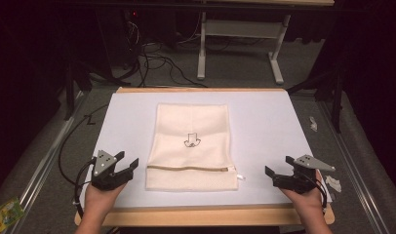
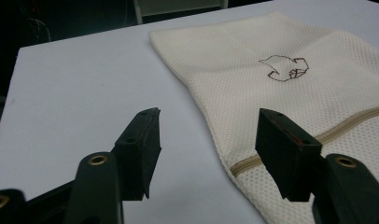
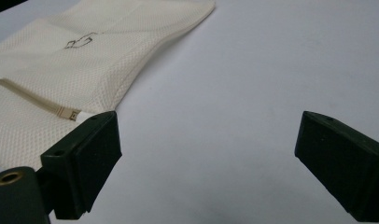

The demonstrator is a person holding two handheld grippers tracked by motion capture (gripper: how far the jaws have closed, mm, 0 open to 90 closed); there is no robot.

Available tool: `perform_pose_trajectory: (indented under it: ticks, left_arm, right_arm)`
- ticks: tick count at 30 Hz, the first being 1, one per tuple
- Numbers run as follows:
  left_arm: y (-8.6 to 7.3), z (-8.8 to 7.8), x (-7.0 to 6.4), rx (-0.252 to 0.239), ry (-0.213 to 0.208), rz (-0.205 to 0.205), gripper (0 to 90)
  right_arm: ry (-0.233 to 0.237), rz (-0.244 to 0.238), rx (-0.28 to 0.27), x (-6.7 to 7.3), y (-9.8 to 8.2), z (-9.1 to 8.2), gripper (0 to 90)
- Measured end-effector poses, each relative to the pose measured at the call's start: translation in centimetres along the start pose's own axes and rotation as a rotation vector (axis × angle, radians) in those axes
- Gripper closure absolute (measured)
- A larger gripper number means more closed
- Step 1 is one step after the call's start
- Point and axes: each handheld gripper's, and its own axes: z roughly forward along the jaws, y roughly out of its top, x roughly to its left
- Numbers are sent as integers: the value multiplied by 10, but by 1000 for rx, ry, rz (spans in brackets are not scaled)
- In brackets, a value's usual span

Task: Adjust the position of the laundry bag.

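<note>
A cream mesh bag (image 1: 191, 146) lies flat in the middle of the white board (image 1: 269, 122). It has a small dark logo (image 1: 191, 140) and a tan zipper (image 1: 186, 168) across its near end. My left gripper (image 1: 129, 159) rests open on the board just left of the bag's near corner. In the left gripper view the gripper (image 2: 208, 116) frames the bag's edge (image 2: 281, 93) and the zipper's end (image 2: 243, 163), touching neither. My right gripper (image 1: 278, 165) stands wide open to the right of the bag. In its own view the gripper (image 3: 208, 121) spans bare board beside the bag (image 3: 85, 60).
The board has a wooden rim (image 1: 201, 215) along its near side. Behind it stand a white table frame (image 1: 235, 44) and loose cables (image 1: 157, 61) on the floor. White scraps (image 1: 333, 183) lie by the right hand, and a green packet (image 1: 3, 212) lies at the lower left.
</note>
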Motion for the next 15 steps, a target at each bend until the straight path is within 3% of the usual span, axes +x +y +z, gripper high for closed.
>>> perform_pose_trajectory:
  ticks: [1, 2, 4, 5, 8, 15]
  left_arm:
    - [0, 2, 2, 3, -15, -36, 407]
    - [0, 2, 2, 3, -15, -36, 393]
    - [-2, 9, 6, 28, -44, -88, 382]
    - [-2, 9, 6, 28, -44, -88, 377]
    - [-5, 16, 5, 97, -29, -27, 363]
    - [-5, 17, 6, 104, -20, -21, 329]
  right_arm:
    - [1, -12, 10, 0, -1, 1, 73]
    - [0, -22, 24, 0, -2, 3, 72]
    - [2, -21, 31, -2, -3, 5, 76]
    - [2, -21, 31, -2, -3, 5, 76]
    - [0, -12, 19, -3, -2, 3, 84]
    - [1, -26, 12, 2, -2, 2, 89]
